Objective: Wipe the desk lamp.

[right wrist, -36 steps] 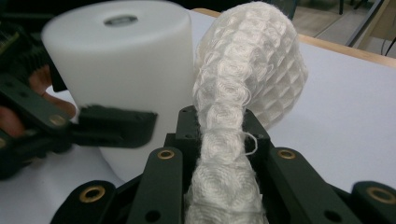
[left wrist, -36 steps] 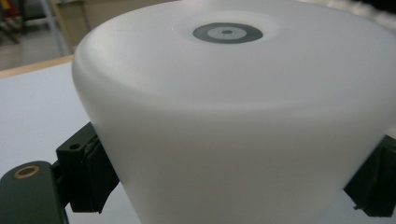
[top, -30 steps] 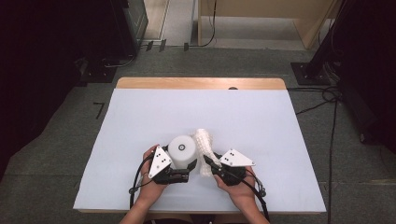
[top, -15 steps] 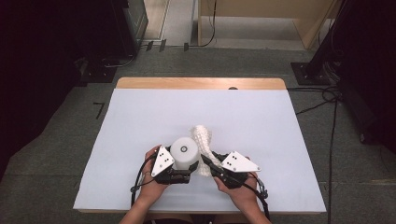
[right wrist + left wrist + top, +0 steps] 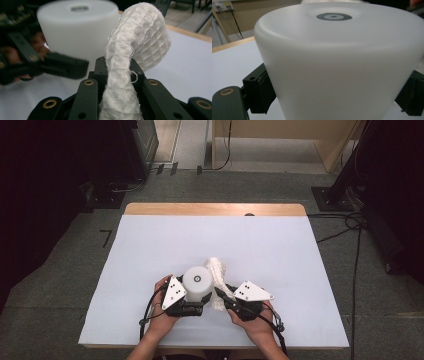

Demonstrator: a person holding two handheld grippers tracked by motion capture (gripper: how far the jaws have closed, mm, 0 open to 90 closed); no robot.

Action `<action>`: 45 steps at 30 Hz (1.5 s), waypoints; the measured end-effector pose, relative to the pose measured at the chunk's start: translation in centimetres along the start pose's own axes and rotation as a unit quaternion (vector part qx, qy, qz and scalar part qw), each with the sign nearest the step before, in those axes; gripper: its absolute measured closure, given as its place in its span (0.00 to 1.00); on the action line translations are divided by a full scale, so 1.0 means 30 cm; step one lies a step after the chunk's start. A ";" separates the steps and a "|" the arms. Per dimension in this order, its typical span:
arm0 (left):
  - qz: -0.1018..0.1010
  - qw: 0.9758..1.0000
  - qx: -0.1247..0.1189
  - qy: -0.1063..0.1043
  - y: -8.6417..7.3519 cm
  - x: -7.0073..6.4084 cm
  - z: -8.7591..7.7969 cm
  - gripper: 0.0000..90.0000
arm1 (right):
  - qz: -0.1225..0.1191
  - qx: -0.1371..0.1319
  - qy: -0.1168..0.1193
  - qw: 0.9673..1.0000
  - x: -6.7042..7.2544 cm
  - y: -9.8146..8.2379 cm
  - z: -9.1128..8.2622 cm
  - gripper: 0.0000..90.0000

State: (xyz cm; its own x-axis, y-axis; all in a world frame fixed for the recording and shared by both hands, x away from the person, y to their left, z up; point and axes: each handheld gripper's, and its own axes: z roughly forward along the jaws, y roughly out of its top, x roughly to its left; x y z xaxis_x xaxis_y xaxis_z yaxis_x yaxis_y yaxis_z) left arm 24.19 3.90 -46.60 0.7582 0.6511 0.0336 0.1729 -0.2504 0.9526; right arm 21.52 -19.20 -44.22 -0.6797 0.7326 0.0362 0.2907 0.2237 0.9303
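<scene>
A white plastic cup (image 5: 197, 281) stands upside down near the table's front edge, with a small grey ring on its upturned base. My left gripper (image 5: 198, 296) is shut on the cup (image 5: 342, 65), its two black pads (image 5: 259, 91) pressing on opposite sides. My right gripper (image 5: 220, 296) is shut on a white waffle-weave cloth (image 5: 219, 270). In the right gripper view the bunched cloth (image 5: 130, 62) rises between that gripper's (image 5: 117, 77) jaws and curls over to the right, just beside the cup (image 5: 77, 30) and the left gripper (image 5: 62, 66).
A light blue cover lies over the table (image 5: 150, 245), with a wooden strip (image 5: 215, 209) showing at the far edge. Cables (image 5: 350, 225) run on the floor at the right, and dark equipment stands at the back left.
The cloth's free end has shifted slightly beside the cup as the right gripper moved a little. The left gripper and the cup have stayed put.
</scene>
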 end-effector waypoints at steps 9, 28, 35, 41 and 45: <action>0.009 1.000 0.019 0.004 -0.052 0.016 0.035 0.09 | 0.017 0.017 -0.031 0.999 -0.039 -0.028 0.009 0.83; -0.044 0.985 0.020 0.168 -0.029 -0.104 0.044 0.03 | 0.022 0.024 -0.042 0.999 -0.059 -0.048 0.018 0.83; -0.045 0.982 0.032 0.179 -0.026 -0.106 0.049 0.08 | 0.017 0.027 -0.040 0.999 -0.051 -0.050 0.024 0.83; -0.044 0.991 0.018 0.125 -0.008 -0.056 0.023 0.10 | 0.016 0.029 -0.038 0.999 -0.048 -0.051 0.026 0.83; -0.053 0.996 -0.020 0.069 0.025 -0.010 -0.020 0.10 | 0.016 0.035 -0.033 0.999 -0.042 -0.056 0.035 0.83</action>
State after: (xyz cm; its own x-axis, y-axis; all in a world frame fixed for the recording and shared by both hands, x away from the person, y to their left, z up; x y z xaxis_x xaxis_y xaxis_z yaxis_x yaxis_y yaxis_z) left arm 23.72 3.95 -45.70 0.6434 0.7649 -0.0294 0.2207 -0.1486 0.9639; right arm 22.60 -19.83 -46.21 -0.6242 0.7802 0.0400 0.3598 0.2416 0.9012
